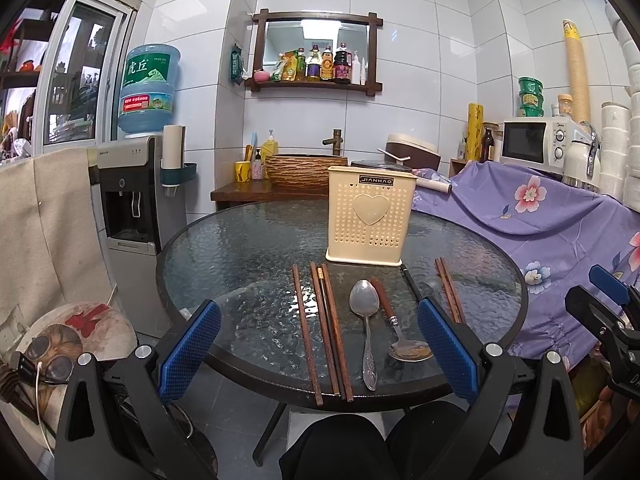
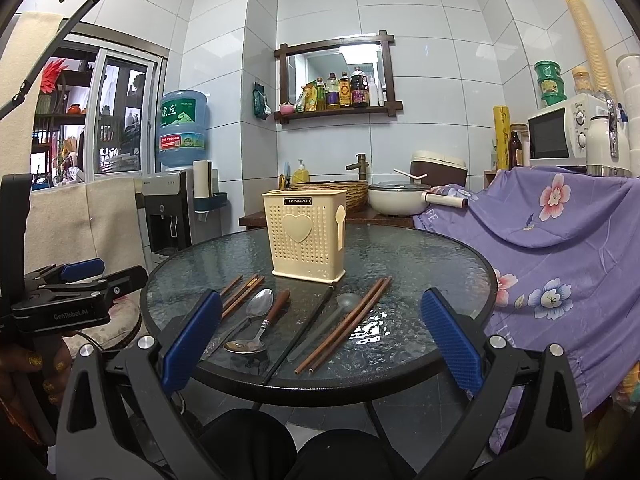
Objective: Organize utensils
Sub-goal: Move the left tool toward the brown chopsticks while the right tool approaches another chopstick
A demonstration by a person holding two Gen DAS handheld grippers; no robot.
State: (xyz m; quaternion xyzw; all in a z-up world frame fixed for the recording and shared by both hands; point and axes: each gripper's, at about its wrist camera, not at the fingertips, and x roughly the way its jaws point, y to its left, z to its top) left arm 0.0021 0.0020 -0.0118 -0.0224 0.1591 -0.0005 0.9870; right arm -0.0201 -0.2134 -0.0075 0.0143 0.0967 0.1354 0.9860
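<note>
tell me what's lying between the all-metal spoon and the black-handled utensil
One thing: the wooden-handled spoon, bowl toward the table's near edge, between the metal spoon and the black-handled utensil. Both wrist views show it.

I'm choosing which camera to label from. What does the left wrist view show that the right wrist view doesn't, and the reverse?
Only the left wrist view: the yellow cup beside the basin, and the right claw.

Only the right wrist view: the spoon emblem on the holder's side, the white pot, and the left claw.

Both: the cream utensil holder, chopsticks, and the steel spoon on the glass table.
</note>
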